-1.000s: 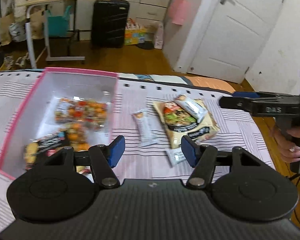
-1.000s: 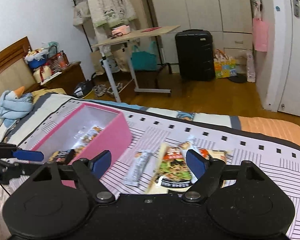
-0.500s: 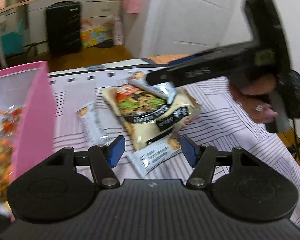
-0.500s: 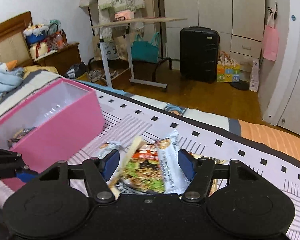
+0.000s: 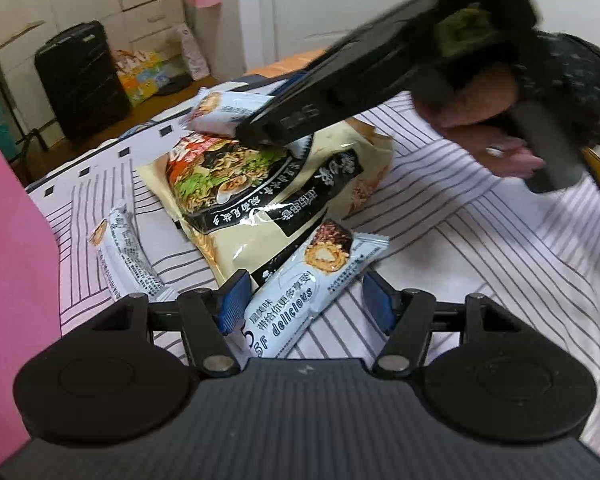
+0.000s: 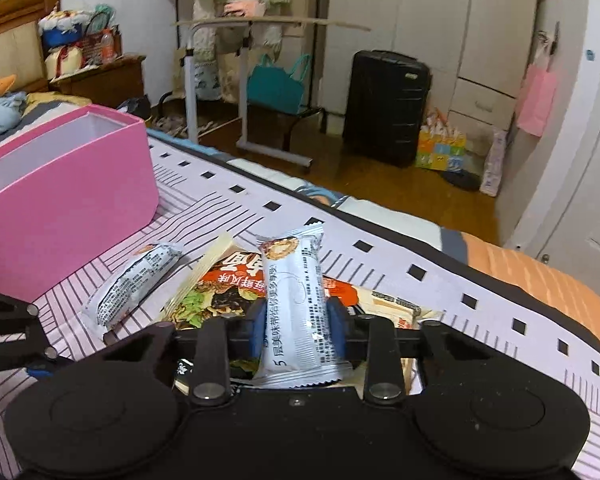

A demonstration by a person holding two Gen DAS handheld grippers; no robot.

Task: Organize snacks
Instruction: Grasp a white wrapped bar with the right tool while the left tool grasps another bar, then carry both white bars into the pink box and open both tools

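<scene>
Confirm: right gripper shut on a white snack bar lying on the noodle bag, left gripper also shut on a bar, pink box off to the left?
Not quite. The left gripper is open: in the left wrist view its blue pads straddle a white snack bar without touching. The right gripper is shut on its snack bar over the noodle bag, pink box to the left.

Pink box (image 5: 16,280) cut off at left edge; contents unseen.

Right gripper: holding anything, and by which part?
Yes: the right gripper is shut across the lower middle of a white foil-wrapped snack bar lying on the noodle packet. Left gripper is open, holding nothing.
</scene>
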